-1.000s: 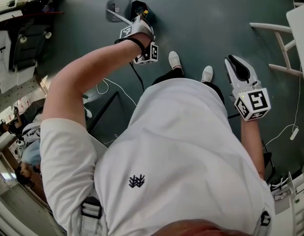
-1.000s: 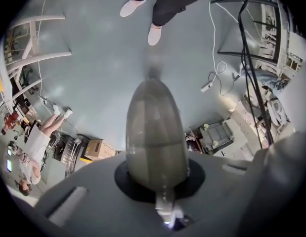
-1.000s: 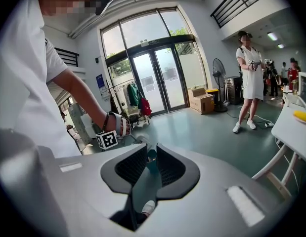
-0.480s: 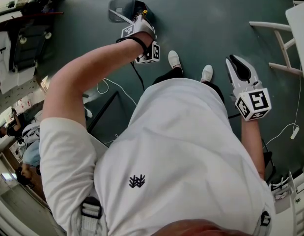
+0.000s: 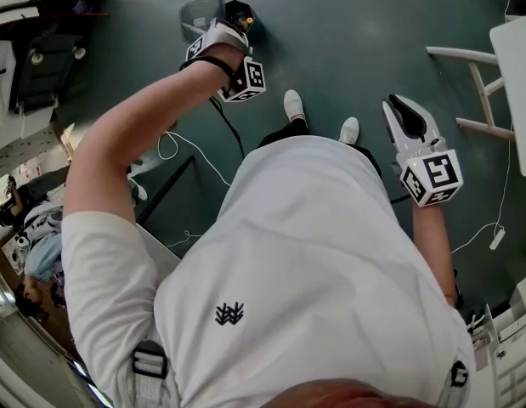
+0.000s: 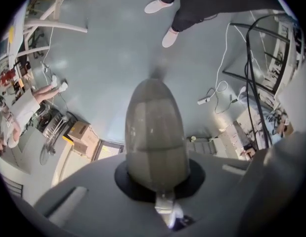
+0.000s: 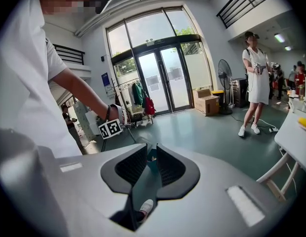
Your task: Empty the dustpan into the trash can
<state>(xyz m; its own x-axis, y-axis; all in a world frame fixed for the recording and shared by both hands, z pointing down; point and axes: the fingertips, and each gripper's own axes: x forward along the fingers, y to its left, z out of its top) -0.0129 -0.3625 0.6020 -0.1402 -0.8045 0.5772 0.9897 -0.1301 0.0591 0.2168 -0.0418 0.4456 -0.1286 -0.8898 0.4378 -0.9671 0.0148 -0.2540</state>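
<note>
A grey see-through dustpan (image 5: 199, 11) is held high at the end of the raised left arm, next to a black trash can (image 5: 240, 13) on the dark floor. My left gripper (image 5: 213, 36) is shut on its handle. Seen from the left gripper view, the dustpan (image 6: 155, 132) rises straight out of the jaws and hides the fingertips of the left gripper (image 6: 157, 181). No trash can shows in that view. My right gripper (image 5: 398, 107) hangs at the person's right side, shut and holding nothing; in its own view the right gripper (image 7: 149, 149) points across a hall.
White table legs (image 5: 475, 92) stand at the right. Cables (image 5: 186, 155) trail over the floor by the person's shoes (image 5: 292, 104). Another person (image 7: 255, 83) stands near a fan and cardboard boxes (image 7: 207, 101) by glass doors.
The left gripper has carried the dustpan a little up and to the left, and the pan now sits more on edge. The right gripper has held its place.
</note>
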